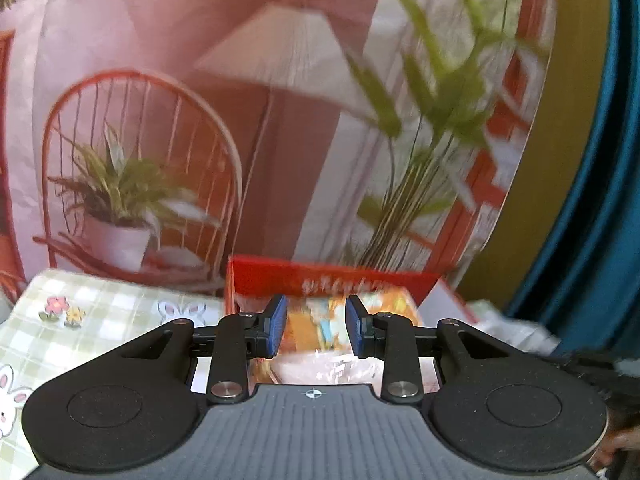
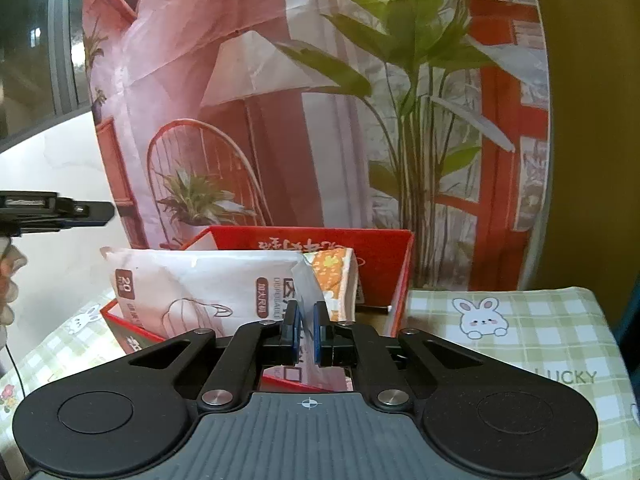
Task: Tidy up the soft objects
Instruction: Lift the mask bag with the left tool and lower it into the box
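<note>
The right gripper (image 2: 306, 330) is clamped on the flap of a white pack (image 2: 208, 288), which is held upright at the near wall of the red box (image 2: 380, 256). An orange pack (image 2: 336, 276) is seen just behind it, inside the box. The left gripper (image 1: 316, 326) is spread with nothing between its pads (view blurred), raised over the box (image 1: 280, 276). Both are set on a checked cloth (image 2: 540, 332).

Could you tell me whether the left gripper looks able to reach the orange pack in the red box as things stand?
Probably yes: the left gripper is open, the orange pack lies straight ahead between its fingers in the red box, with nothing in between.
</note>
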`<move>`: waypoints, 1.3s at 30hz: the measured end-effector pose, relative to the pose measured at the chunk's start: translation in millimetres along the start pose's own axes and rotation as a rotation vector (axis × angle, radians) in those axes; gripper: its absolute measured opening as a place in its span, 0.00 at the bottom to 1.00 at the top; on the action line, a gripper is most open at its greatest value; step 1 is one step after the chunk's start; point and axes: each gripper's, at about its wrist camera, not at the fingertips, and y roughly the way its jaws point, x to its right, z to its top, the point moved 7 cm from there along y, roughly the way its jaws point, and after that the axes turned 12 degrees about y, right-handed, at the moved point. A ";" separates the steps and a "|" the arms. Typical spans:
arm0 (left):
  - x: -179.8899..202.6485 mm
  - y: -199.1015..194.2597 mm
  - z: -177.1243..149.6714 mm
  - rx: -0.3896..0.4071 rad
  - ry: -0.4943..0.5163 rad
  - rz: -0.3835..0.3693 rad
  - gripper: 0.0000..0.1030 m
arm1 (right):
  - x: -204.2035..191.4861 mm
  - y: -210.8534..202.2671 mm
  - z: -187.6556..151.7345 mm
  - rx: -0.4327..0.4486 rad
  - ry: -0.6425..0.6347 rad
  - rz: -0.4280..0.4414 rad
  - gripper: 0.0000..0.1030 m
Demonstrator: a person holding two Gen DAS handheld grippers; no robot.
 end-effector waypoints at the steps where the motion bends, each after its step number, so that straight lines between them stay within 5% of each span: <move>1: 2.8 7.0 -5.3 -0.027 0.003 -0.002 0.33 | 0.1 -1.2 0.4 0.001 -0.003 -0.011 0.05; 10: 14.6 9.8 -27.2 -0.051 0.050 -0.002 0.32 | -10.1 -24.4 29.0 0.106 -0.085 -0.113 0.22; 17: 16.3 8.4 -35.6 -0.064 0.066 -0.014 0.32 | -35.5 3.6 32.4 0.062 -0.067 -0.083 0.22; 21: 18.4 9.6 -43.4 -0.081 0.082 -0.021 0.32 | -40.9 20.8 15.9 0.009 -0.094 -0.102 0.07; 39: 26.0 12.6 -55.6 -0.088 0.095 -0.040 0.28 | -35.0 23.7 -23.9 -0.027 -0.137 -0.143 0.05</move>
